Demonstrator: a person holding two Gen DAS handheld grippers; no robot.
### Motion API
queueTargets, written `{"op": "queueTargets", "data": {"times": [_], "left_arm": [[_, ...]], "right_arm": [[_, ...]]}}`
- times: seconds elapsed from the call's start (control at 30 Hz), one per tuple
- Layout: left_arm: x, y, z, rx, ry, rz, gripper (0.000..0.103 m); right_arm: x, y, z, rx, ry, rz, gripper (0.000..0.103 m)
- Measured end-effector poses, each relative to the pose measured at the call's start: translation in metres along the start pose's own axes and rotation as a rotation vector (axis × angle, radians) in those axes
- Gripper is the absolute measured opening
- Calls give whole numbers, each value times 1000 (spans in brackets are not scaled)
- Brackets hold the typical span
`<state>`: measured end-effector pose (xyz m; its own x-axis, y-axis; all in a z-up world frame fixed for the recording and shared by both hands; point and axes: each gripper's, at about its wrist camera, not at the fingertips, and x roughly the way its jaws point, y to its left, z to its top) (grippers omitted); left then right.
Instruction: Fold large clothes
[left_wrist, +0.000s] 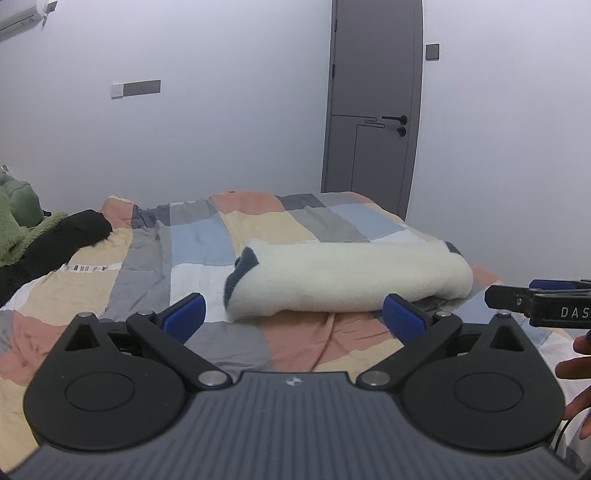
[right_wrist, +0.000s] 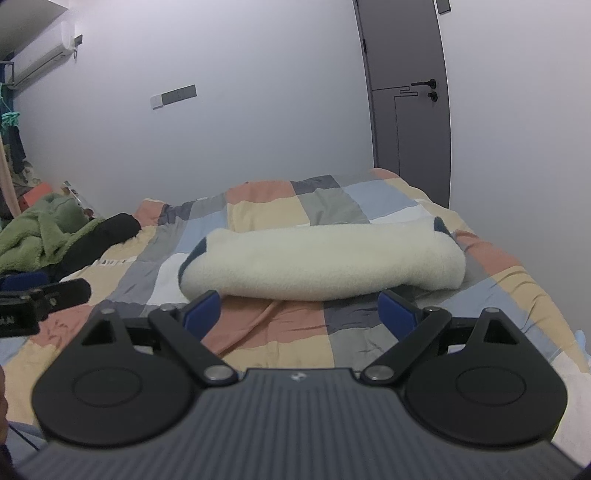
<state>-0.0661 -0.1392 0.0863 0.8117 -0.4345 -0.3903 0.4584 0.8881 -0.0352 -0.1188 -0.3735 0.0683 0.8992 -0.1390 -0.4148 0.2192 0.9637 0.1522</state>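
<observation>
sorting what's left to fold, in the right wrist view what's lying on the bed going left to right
green fleece garment → black garment → folded cream fleece bundle, all on the patchwork bedspread. The bundle lies apart from the other two, just beyond the open right hand-held gripper.

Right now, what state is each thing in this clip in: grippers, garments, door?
left gripper: open, empty, short of the bundle
right gripper: open, empty, nothing between its pads
cream fleece garment: folded into a bundle, lying on the bed
patchwork bedcover: spread out, wrinkled
green fleece: crumpled, unfolded
black garment: heaped, unfolded
door: shut
</observation>
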Motion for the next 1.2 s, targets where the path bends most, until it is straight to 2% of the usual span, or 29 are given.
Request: {"op": "queueTargets", "data": {"times": [1.2], "left_arm": [[-6, 1, 1, -12, -8, -12, 103]], "right_arm": [[0, 0, 0, 5, 12, 2, 93]]}}
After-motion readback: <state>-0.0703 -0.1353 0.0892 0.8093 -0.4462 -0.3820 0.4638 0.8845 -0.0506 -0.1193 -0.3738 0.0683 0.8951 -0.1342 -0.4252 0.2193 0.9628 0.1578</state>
